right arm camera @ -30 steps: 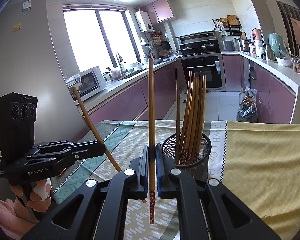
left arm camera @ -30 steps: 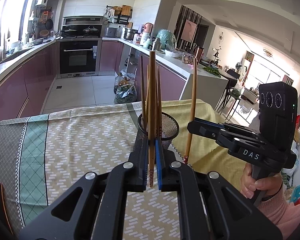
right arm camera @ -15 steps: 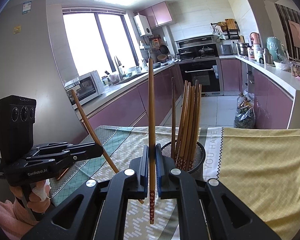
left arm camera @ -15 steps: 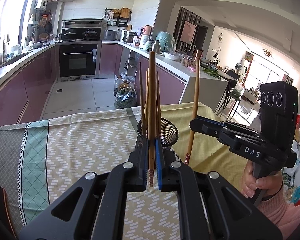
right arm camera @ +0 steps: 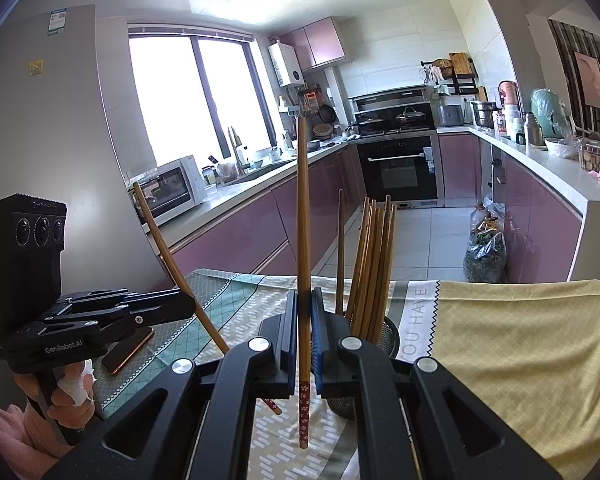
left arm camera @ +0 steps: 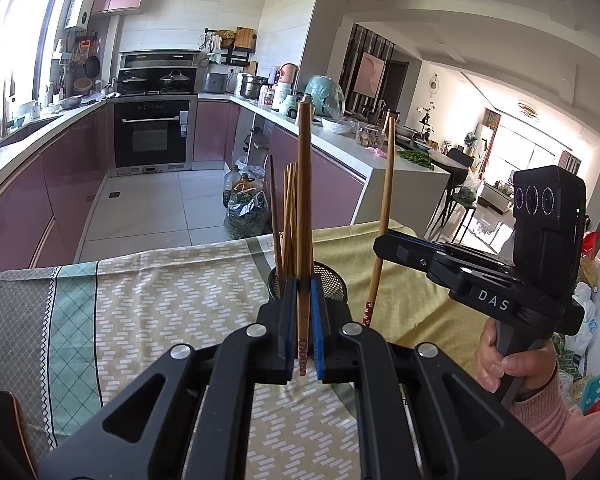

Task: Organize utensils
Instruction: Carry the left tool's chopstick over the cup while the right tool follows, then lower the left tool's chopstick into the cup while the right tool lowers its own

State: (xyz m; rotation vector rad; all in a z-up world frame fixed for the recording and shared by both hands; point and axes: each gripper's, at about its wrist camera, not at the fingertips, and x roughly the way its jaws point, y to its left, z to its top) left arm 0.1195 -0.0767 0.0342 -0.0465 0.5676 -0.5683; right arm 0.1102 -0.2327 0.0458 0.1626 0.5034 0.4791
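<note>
In the left wrist view my left gripper (left arm camera: 303, 296) is shut on a wooden chopstick (left arm camera: 303, 200) that stands upright, patterned tip down. Just behind its fingers sits the black mesh holder (left arm camera: 334, 280) with several chopsticks (left arm camera: 288, 216) in it. To the right, my right gripper (left arm camera: 382, 242) is shut on a second chopstick (left arm camera: 386, 200), beside the holder. In the right wrist view the right gripper (right arm camera: 304, 304) clamps its upright chopstick (right arm camera: 303, 220) left of the holder (right arm camera: 390, 334). The left gripper (right arm camera: 188, 302) holds its slanted chopstick (right arm camera: 162, 240).
A patterned green and yellow tablecloth (left arm camera: 160, 300) covers the table. A phone (right arm camera: 128, 350) lies on it under the left gripper. A person's hand (left arm camera: 512, 364) in a pink sleeve grips the right handle. Kitchen counters and an oven stand beyond the table's far edge.
The holder sits lower in both views and is now partly hidden behind the fingers. Both grippers stay shut on their chopsticks.
</note>
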